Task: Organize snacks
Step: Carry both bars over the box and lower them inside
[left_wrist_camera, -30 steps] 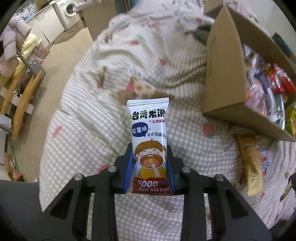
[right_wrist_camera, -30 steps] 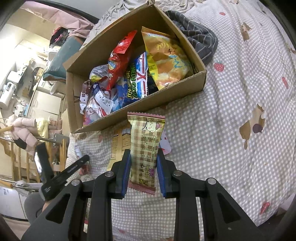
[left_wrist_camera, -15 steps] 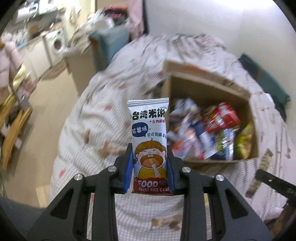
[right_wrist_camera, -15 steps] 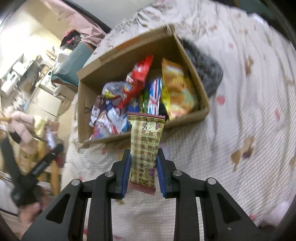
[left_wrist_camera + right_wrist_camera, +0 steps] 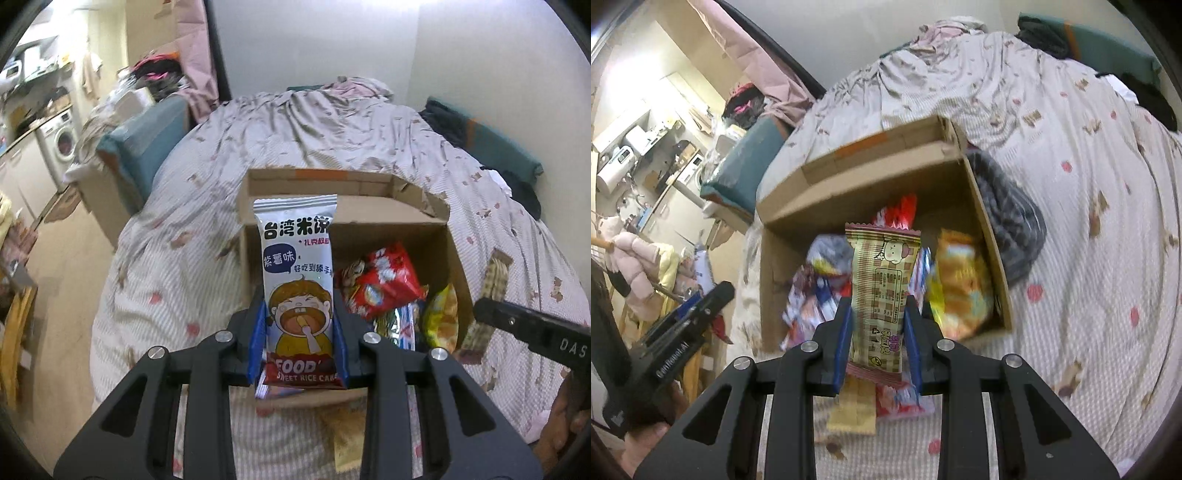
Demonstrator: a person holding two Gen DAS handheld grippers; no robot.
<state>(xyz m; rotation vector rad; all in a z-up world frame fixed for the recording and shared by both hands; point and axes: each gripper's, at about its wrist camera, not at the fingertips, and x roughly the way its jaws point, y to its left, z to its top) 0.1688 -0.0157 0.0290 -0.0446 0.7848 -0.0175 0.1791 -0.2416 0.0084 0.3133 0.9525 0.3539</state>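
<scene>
A bed (image 5: 317, 140) under a checked, bear-and-strawberry print cover fills both views, and the open cardboard box (image 5: 417, 218) sits on it as the landmark. Left of the box the cover drops off to bare floor; right of the box the cover lies wide and unoccupied. A dark striped cloth (image 5: 1012, 221) presses against the box's right wall, partly hidden behind it.

Inside the box lies a heap of snack packets; only a red bag (image 5: 388, 284) and a yellow-orange bag (image 5: 964, 284) read clearly, the rest are blurred and overlapping, so no count is possible. In front of the box's near wall a few more packets lie on the cover, largely hidden by the gripper frames.

Two packets are held above the box. The left gripper (image 5: 300, 332) is clamped on a white sweet rice cake packet (image 5: 297, 280), upright, over the box's left part. The right gripper (image 5: 877, 332) is clamped on a tan checked wafer packet (image 5: 881, 291), upright, its lower end cut off behind the blue pads.
</scene>
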